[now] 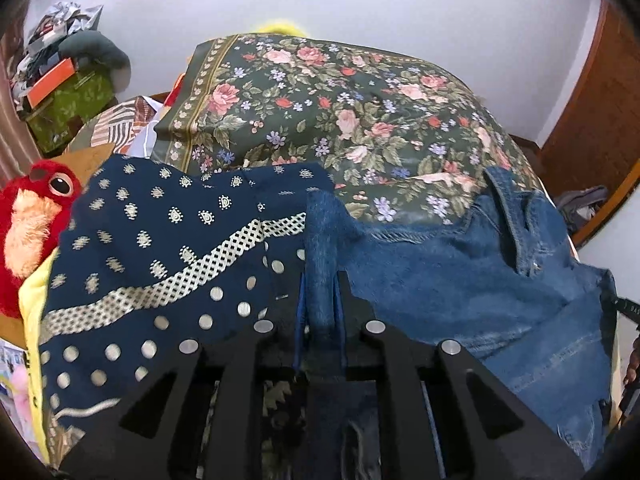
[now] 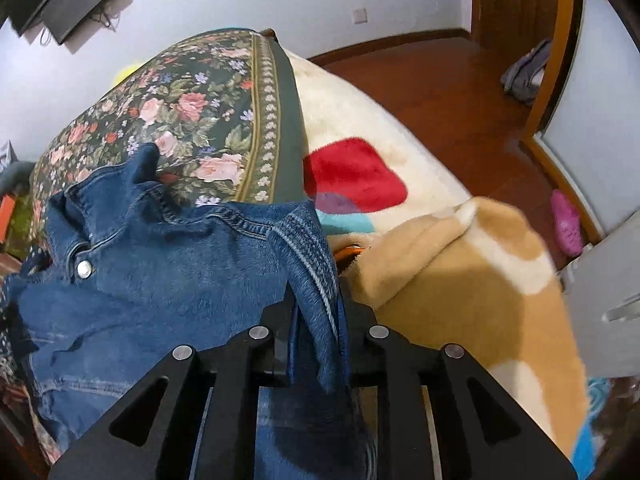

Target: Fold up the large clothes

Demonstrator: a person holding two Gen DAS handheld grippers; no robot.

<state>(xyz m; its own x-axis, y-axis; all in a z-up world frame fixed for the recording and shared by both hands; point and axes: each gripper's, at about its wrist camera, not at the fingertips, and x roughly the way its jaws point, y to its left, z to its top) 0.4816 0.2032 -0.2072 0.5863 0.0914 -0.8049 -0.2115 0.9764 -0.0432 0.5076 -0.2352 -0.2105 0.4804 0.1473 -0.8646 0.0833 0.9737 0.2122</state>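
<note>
A pair of blue denim jeans lies bunched across the near end of the bed. My left gripper is shut on a fold of the jeans at their left edge. In the right wrist view the jeans show a waistband with a metal button. My right gripper is shut on a hemmed edge of the jeans at their right side. The denim drapes over both sets of fingers and hides the fingertips.
A navy patterned cloth lies left of the jeans. A dark floral bedspread covers the bed beyond. A red plush bird sits at the left. A tan and cream blanket lies to the right, with wooden floor past it.
</note>
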